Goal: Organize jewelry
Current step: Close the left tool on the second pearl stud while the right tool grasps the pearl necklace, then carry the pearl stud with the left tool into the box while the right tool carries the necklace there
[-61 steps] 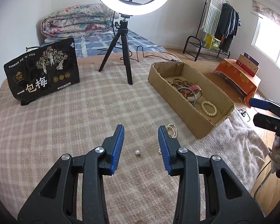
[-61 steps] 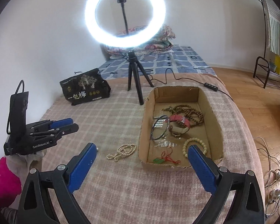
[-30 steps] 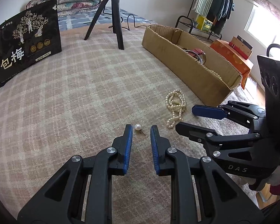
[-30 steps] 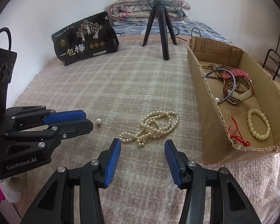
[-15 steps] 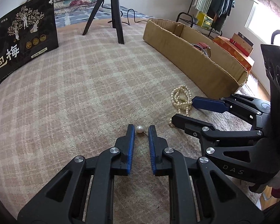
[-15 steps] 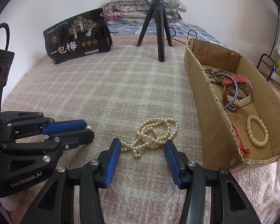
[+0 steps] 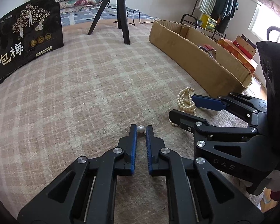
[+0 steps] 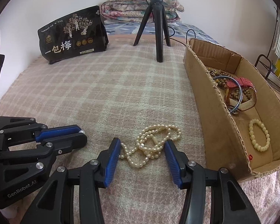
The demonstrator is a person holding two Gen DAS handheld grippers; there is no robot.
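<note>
A small pearl earring [image 7: 140,129] lies on the plaid blanket, right between the tips of my left gripper [image 7: 141,130]. The jaws are narrowed around it, with a thin gap on each side. In the right wrist view the left gripper [image 8: 80,133] is low at the left, the pearl [image 8: 81,131] at its tips. A pearl necklace [image 8: 155,140] lies bunched on the blanket; my right gripper [image 8: 142,145] is open and straddles its near part. The necklace also shows in the left wrist view [image 7: 185,100].
A cardboard box [image 8: 214,112] at the right holds bead bracelets, a bangle and a watch. A black tripod [image 8: 158,28] stands at the back, a black printed bag [image 8: 72,35] at the back left. Folded quilts lie behind.
Both grippers came down to the blanket. My left jaws narrowed and moved forward around the pearl earring. My right gripper moved forward so its fingers flank the necklace.
</note>
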